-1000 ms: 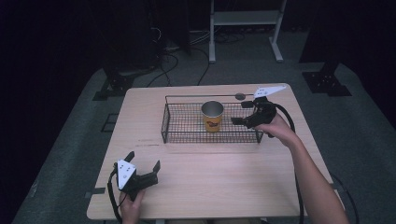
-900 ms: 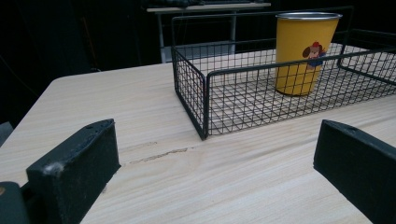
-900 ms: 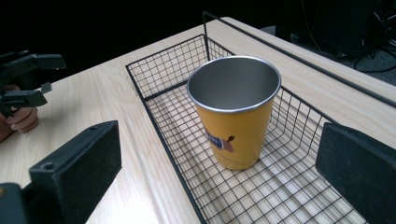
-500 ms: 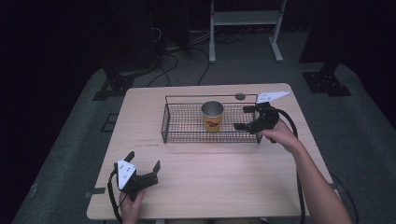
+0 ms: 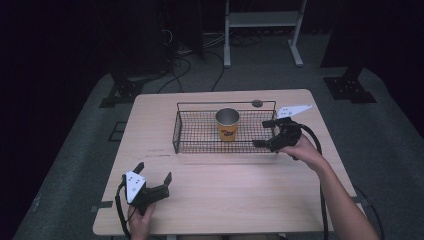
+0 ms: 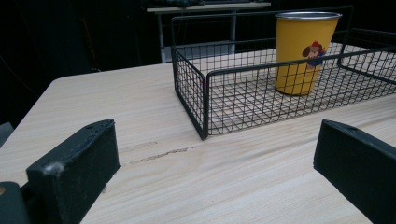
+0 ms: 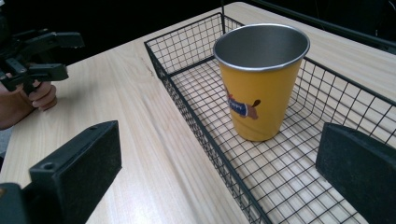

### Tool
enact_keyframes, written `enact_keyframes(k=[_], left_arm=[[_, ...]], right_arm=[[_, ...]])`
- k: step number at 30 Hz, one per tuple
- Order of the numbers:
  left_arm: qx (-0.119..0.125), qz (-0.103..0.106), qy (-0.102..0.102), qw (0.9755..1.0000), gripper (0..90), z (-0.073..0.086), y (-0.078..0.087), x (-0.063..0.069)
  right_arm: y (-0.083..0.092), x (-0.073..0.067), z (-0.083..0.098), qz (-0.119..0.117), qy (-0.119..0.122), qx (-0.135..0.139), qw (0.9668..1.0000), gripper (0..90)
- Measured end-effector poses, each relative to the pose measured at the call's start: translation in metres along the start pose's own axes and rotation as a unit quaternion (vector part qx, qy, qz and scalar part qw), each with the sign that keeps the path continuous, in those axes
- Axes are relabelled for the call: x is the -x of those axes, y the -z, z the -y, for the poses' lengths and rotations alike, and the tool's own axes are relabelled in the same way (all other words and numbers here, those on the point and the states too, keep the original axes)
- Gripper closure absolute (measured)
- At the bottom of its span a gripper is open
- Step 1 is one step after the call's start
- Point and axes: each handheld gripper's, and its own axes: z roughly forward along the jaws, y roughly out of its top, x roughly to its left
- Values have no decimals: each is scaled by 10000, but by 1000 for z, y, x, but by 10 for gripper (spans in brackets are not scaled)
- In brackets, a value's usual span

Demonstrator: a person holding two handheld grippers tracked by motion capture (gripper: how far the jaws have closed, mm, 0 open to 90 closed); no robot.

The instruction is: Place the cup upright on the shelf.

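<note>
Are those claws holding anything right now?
No. Both the left claw and right claw are open and empty; the yellow cup stands untouched.

— What do the two tools look like?

— Both are black. The left gripper [image 5: 151,187] carries a pale three-cornered plate with small dark dots; the right gripper [image 5: 268,134] has one too, and a thick black cable trails from each.

— And the fingers [image 7: 77,170]?

— Blocky, matte black, square-ended, each with a small round hole near the tip and scuffed pale edges.

— Any sleeves?

— None; the forearms are bare.
</note>
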Motion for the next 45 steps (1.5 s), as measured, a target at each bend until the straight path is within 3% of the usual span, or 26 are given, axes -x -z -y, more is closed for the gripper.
enact_keyframes(k=[23,45], left_arm=[[-19,-9,-25,10000,0,0,0,0],[-27,-27,-34,10000,0,0,0,0]], right_arm=[[9,-17,23,16,2,-122,9999,0],[21,-34,54,70,-47,-56,9999,0]])
